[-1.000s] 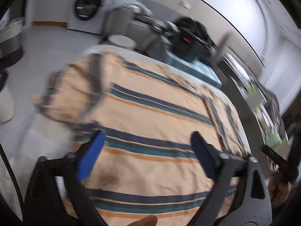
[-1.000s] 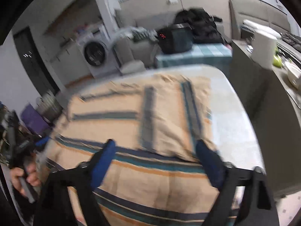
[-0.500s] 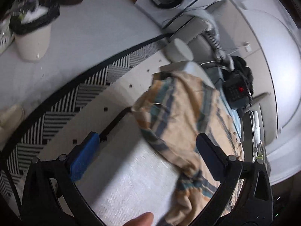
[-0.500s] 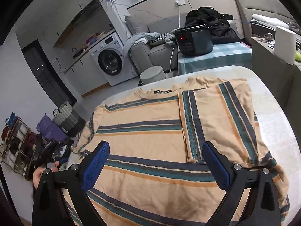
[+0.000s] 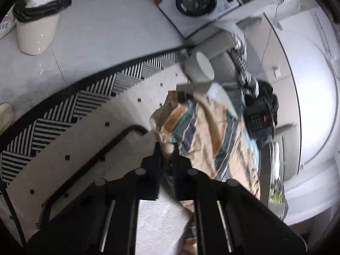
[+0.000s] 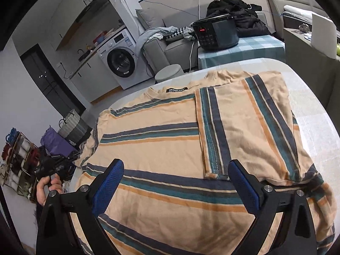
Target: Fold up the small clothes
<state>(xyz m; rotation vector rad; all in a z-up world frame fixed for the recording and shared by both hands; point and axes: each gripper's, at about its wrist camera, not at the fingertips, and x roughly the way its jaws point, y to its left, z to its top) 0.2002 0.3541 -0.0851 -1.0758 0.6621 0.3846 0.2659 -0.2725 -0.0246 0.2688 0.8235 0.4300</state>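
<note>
A peach T-shirt with blue, teal and orange stripes (image 6: 159,148) lies on the white-covered table (image 6: 308,97), its right side folded in over the body. My right gripper (image 6: 174,165) hovers open over the lower part of the shirt with nothing between its blue pads. In the left wrist view, my left gripper (image 5: 167,146) is at the table's left edge, its jaws closing tight on the bunched edge of the T-shirt (image 5: 212,131). The right wrist view also shows the left gripper (image 6: 53,167) at far left in a hand (image 6: 45,189).
Beyond the table stand a grey round stool (image 6: 167,74), a black cooker (image 6: 216,34) on a checked cloth, a sofa and a washing machine (image 6: 121,63). Below the table's left edge lie a black-and-white rug (image 5: 63,114) and a lined waste bin (image 5: 36,27).
My left gripper swung from over the shirt to its left edge, rolled, and went from wide open to shut on the cloth. The right gripper shifted slightly and stayed open.
</note>
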